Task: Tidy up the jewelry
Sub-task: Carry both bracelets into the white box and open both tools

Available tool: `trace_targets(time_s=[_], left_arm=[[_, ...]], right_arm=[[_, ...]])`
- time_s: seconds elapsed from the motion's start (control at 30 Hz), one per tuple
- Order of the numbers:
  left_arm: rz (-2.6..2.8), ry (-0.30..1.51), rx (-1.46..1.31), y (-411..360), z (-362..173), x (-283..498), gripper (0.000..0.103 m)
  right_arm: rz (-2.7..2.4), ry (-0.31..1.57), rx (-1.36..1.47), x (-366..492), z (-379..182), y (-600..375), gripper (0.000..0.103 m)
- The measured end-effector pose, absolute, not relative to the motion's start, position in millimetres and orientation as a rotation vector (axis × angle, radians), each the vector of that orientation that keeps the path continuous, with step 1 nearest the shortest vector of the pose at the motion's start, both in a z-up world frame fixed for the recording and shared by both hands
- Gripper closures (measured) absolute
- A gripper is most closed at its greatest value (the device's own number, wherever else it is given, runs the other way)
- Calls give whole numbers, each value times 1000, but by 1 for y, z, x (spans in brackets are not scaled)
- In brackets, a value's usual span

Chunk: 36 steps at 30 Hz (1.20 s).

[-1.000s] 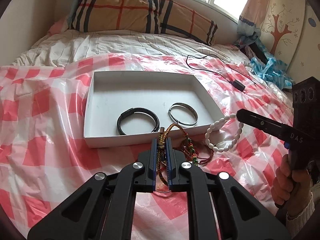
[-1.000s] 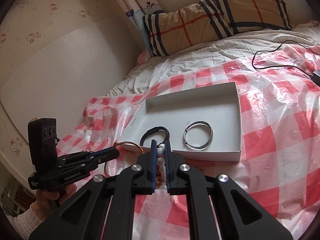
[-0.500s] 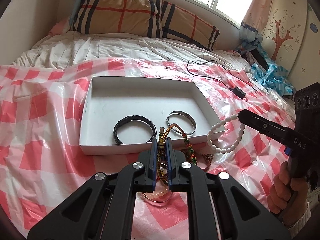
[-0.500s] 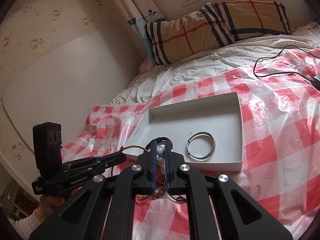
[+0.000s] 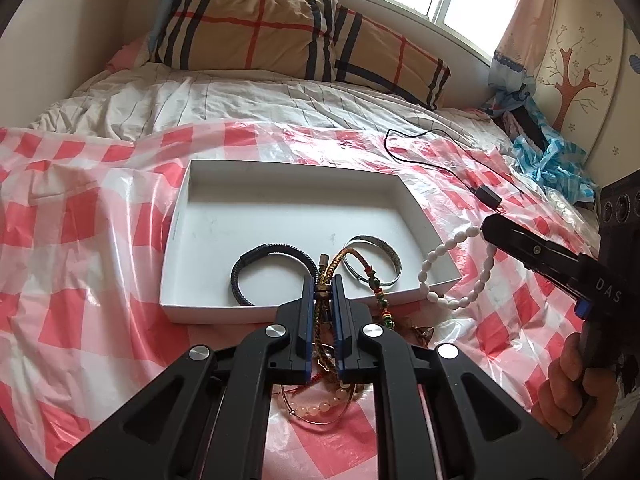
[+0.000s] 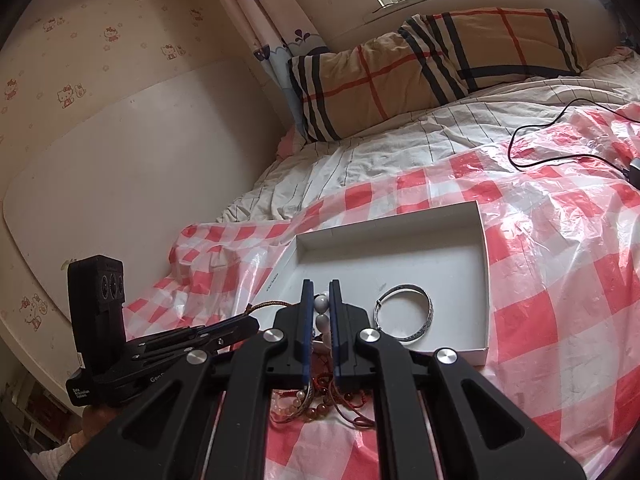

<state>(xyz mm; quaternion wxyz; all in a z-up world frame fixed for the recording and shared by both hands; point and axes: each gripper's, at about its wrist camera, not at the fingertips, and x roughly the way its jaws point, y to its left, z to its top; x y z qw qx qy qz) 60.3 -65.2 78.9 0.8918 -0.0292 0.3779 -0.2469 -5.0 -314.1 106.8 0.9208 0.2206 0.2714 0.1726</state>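
Left wrist view: the left gripper [image 5: 321, 288] clamps a braided cord [image 5: 345, 258] at lower centre, over the box [image 5: 180, 216] edge — the right gripper [image 5: 486, 226], at right, pinches a white bead bracelet [image 5: 452, 270] beside the box.

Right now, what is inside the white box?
Inside the white box: a black braided bracelet and a silver bangle. The left gripper and its woven cord bracelet cover part of the floor between them.

Bed [image 5: 240, 96] w/ checked sheet [image 5: 80, 240], box [image 5: 176, 240]
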Motion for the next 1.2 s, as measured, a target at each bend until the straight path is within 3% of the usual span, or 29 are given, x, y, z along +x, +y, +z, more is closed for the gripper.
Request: trace_targets(time_s=[0.4, 0.43, 0.47, 0.5, 0.73, 1.2], left_arm=[[-444, 732, -98, -73, 83, 85, 95], [-407, 731, -80, -75, 80, 90, 95], [-368, 740, -68, -77, 75, 95, 95], [-343, 766, -57, -78, 68, 99, 90], [-256, 796, -31, -71, 61, 97, 59], [-211, 750, 109, -66, 68, 72, 40]], right_arm=[[324, 529, 444, 35, 109, -301, 94], [256, 548, 413, 40, 105, -301, 89], [210, 569, 401, 43, 99, -301, 71], [183, 583, 409, 44, 93, -305, 61], [151, 596, 480, 40, 84, -327, 61], [155, 629, 383, 43, 83, -302, 48]])
